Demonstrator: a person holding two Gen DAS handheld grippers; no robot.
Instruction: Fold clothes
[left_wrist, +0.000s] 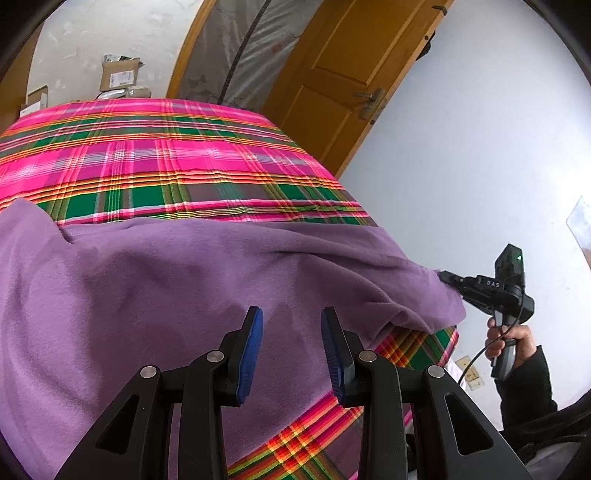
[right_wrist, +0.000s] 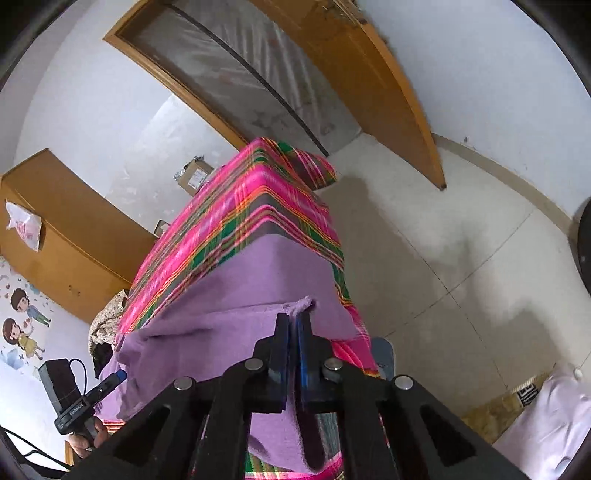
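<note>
The right tongs (right_wrist: 294, 321) are pinching the purple fleece garment's (left_wrist: 177, 280) edge over the plaid-covered table (left_wrist: 155, 155); the left tongs (left_wrist: 291, 321) are hovering wide apart above it.

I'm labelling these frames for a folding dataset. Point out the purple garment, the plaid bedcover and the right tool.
purple garment (left_wrist: 155, 280): left wrist view, its flat middle.
plaid bedcover (left_wrist: 147, 158): left wrist view, bare top.
right tool (right_wrist: 294, 325): right wrist view, between its fingertips.
</note>
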